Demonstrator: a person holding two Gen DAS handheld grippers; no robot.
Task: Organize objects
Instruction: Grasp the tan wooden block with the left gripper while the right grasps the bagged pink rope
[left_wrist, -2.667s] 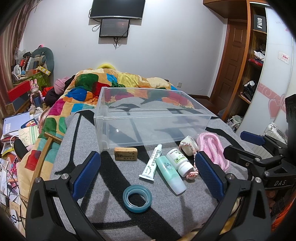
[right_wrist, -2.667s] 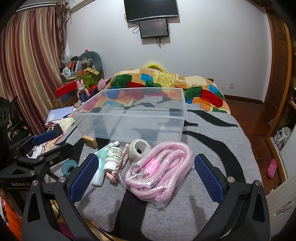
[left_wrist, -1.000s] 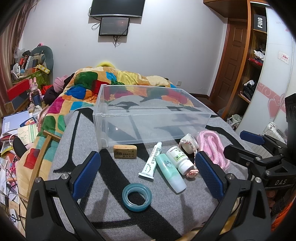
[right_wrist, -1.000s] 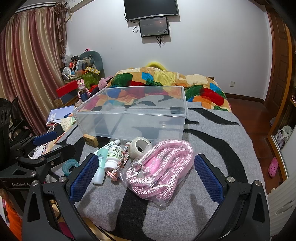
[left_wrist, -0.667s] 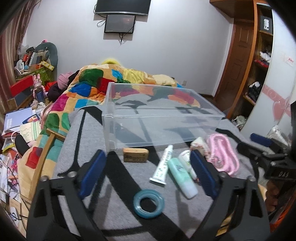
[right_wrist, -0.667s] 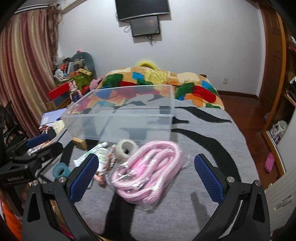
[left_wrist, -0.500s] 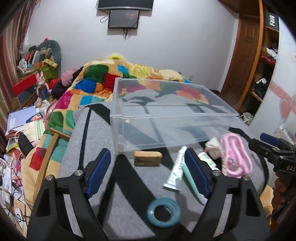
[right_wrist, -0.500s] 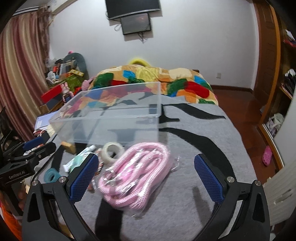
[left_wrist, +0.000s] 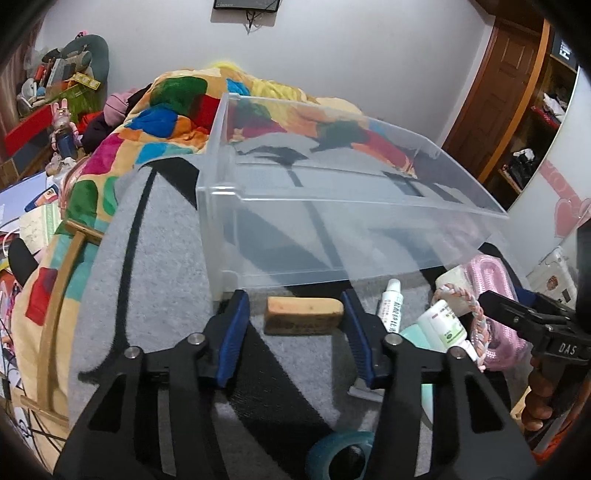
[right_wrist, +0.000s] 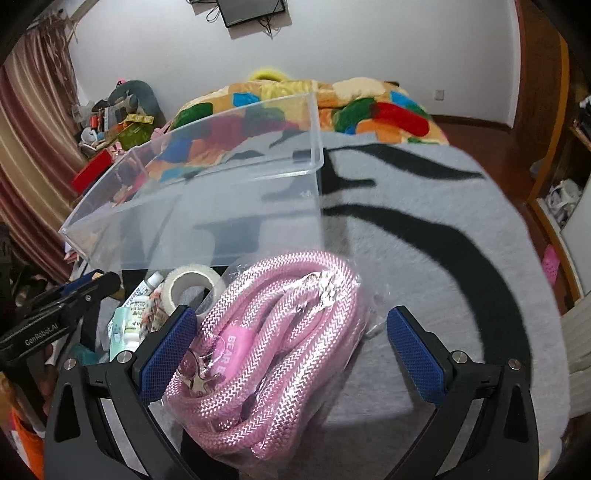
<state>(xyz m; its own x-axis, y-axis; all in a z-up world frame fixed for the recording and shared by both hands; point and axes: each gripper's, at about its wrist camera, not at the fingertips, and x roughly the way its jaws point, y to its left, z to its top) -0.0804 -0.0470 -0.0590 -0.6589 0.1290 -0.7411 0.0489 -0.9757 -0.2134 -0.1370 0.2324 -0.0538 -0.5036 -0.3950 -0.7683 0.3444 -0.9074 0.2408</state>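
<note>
The left tongs (left_wrist: 295, 325) are low over the grey blanket (left_wrist: 155, 280) on the bed. Their blue fingers (left_wrist: 234, 332) are spread, one on each side of the tan eraser (left_wrist: 303, 315). The right finger is touching or almost touching the end of the eraser; there is a small gap at the left finger. The eraser lies flat, just in front of the near wall of the clear plastic box (left_wrist: 332, 206). There is little room between the eraser and the box wall.

To the right of the eraser lie a white tube (left_wrist: 391, 306), a white pill bottle (left_wrist: 445, 325) and a mint green bottle (left_wrist: 413, 332), all close together. A blue tape ring (left_wrist: 343, 458) sits at the bottom edge of the left view.

The right tongs (right_wrist: 291, 343) are spread wide around the bagged pink rope (right_wrist: 280, 350). The left finger is right against the bag; the right finger stands apart, with bare blanket between. A white tape roll (right_wrist: 192, 282) sits just behind the rope, close to the box. To the right of the box and rope the blanket has lots of free room up to the bed's edge.
</note>
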